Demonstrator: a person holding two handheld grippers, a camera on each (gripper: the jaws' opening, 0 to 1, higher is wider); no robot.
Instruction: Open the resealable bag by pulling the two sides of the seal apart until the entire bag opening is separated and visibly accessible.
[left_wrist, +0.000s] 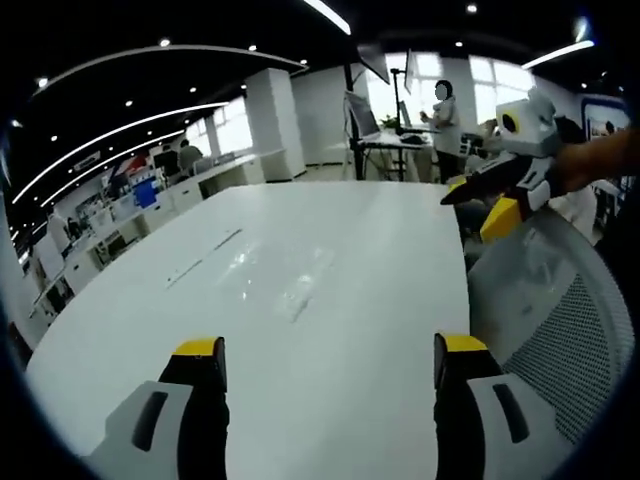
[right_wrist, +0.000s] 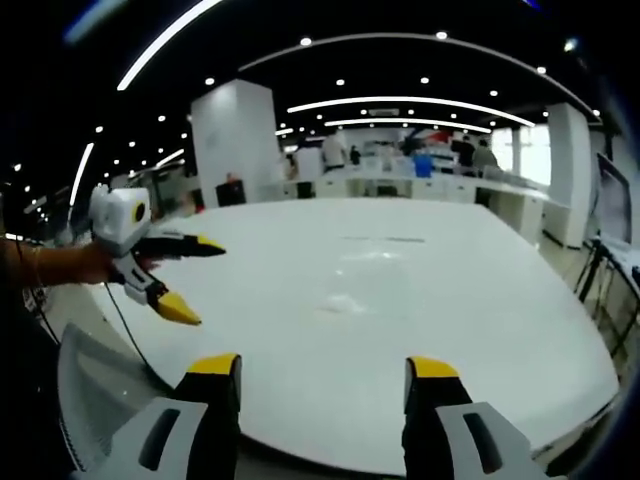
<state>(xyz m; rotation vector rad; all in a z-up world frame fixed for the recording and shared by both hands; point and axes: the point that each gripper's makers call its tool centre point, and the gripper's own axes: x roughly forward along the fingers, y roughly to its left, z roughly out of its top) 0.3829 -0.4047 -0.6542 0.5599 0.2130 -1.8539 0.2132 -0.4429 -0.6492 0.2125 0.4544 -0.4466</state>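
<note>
A: Holding wide apart, left tongs (left_wrist: 328, 362) over the near edge of the white bench (left_wrist: 240, 330), nothing between the jaws.

B: Right tongs (right_wrist: 324, 380)?

A: Same: spread wide, empty, above the bench edge. Each also shows in the other's view, jaws parted, gripping nothing, raised off the bench beside a mesh chair (left_wrist: 560, 320).

B: Bag?

A: Clear bag (left_wrist: 300, 290) lies flat mid-bench, well apart from both tongs. Faint against the glare; cannot tell whether its seal is closed.

B: Surroundings?

A: Person (left_wrist: 443, 115) standing at a desk beyond the far edge.
</note>
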